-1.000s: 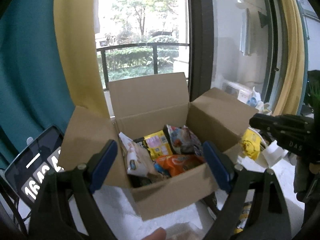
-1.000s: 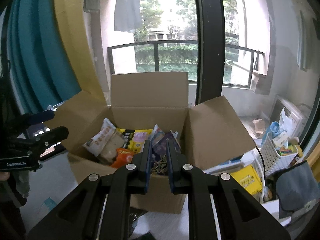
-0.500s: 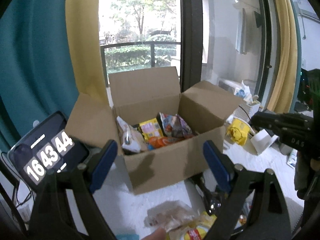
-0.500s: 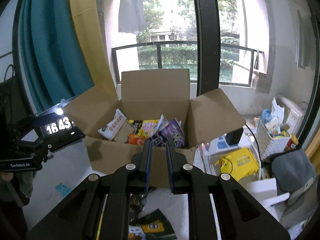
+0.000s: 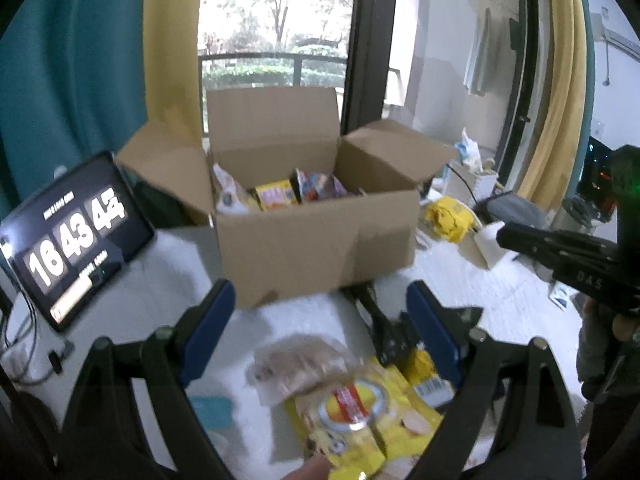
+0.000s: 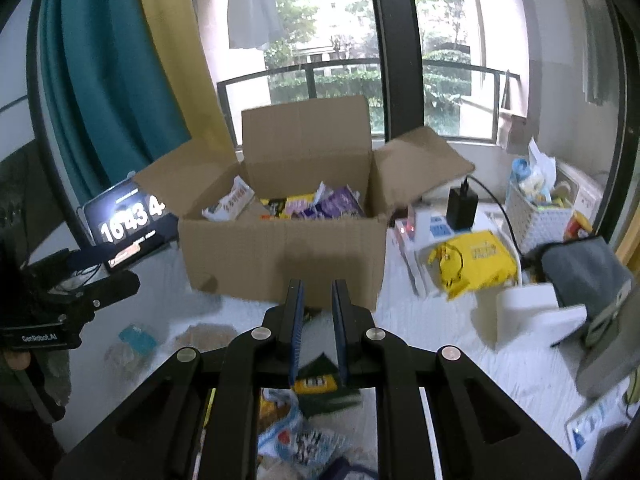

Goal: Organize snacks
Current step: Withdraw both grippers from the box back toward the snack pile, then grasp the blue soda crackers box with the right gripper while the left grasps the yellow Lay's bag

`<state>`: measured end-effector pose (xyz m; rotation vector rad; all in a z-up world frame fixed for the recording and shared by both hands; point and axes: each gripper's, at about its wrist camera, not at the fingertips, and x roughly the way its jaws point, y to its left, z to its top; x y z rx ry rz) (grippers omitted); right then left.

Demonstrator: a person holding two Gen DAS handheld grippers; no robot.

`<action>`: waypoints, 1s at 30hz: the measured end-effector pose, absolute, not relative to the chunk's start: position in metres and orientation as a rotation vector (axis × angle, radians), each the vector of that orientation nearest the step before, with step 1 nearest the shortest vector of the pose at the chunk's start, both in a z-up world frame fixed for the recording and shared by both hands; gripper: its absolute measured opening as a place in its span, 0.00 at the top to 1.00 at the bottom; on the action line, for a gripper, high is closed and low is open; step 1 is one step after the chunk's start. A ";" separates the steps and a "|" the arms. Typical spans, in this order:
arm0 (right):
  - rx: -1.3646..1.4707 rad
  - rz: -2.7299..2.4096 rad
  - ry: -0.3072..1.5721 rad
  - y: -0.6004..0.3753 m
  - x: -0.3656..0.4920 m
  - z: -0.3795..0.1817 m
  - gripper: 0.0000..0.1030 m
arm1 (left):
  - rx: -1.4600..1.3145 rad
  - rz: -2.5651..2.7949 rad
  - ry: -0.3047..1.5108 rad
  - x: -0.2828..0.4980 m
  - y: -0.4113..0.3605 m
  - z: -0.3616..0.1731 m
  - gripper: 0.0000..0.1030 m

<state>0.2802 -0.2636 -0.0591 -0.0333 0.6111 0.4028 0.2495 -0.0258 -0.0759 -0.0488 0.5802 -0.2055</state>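
An open cardboard box [image 5: 316, 236] with four raised flaps sits on a white, fuzzy-looking table [image 5: 160, 280], crinkly snack packets [image 5: 276, 196] standing inside it. The left gripper [image 5: 320, 320] holds its blue-padded jaws wide and empty over loose snacks nearer the camera — a glossy yellow bag [image 5: 360, 420] and a pale, blurred clear packet [image 5: 296, 368]. The right gripper [image 6: 318, 320] has its flat jaws drawn narrow with nothing between them — a dark green packet [image 6: 320, 380] lies on the table below.

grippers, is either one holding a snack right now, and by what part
Neither. The left gripper is open above loose packets; the right gripper is shut with nothing between its pads.
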 end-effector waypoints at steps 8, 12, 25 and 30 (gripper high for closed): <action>-0.011 0.390 0.652 -0.272 0.254 -0.081 0.85 | -0.069 -0.239 0.648 0.233 -0.038 -0.106 0.13; -0.002 0.383 0.672 -0.277 0.242 -0.091 0.85 | -0.066 -0.260 0.678 0.228 -0.045 -0.120 0.13; 0.042 0.359 0.780 -0.296 0.214 -0.134 0.55 | -0.083 -0.289 0.763 0.223 -0.052 -0.160 0.06; 0.069 0.359 0.846 -0.305 0.207 -0.157 0.46 | -0.105 -0.288 0.809 0.231 -0.052 -0.174 0.05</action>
